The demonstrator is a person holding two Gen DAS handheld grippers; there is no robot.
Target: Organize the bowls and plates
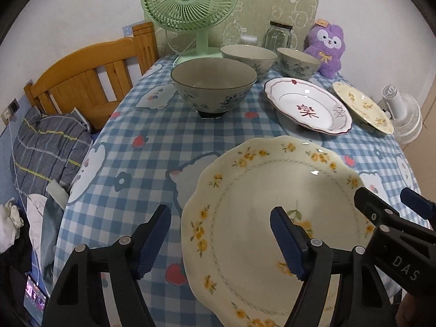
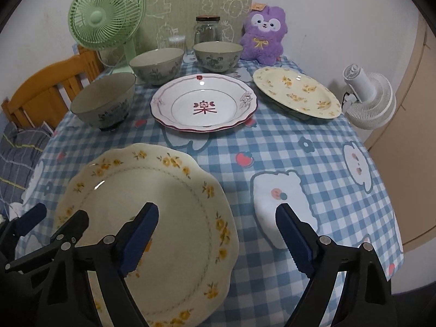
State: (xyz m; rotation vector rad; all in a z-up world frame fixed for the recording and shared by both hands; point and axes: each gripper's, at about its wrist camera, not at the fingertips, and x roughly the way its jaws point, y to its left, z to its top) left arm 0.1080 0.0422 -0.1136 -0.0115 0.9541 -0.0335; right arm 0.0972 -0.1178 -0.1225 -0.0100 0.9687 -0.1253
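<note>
While both hand-held grippers are gaping empty, the glossy scalloped cream plate (image 1: 272,218) is lying nearest the left hand-held gripper (image 1: 220,239) and right hand-held gripper (image 2: 218,234).

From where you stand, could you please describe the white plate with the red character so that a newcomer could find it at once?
Start at the green fan at the back of the checked tablecloth. In front of the row of bowls, mid-table, lies the white plate. The two cream plates near it carry yellow flowers; this one alone has a dark red rim and a red character in its centre.
</note>
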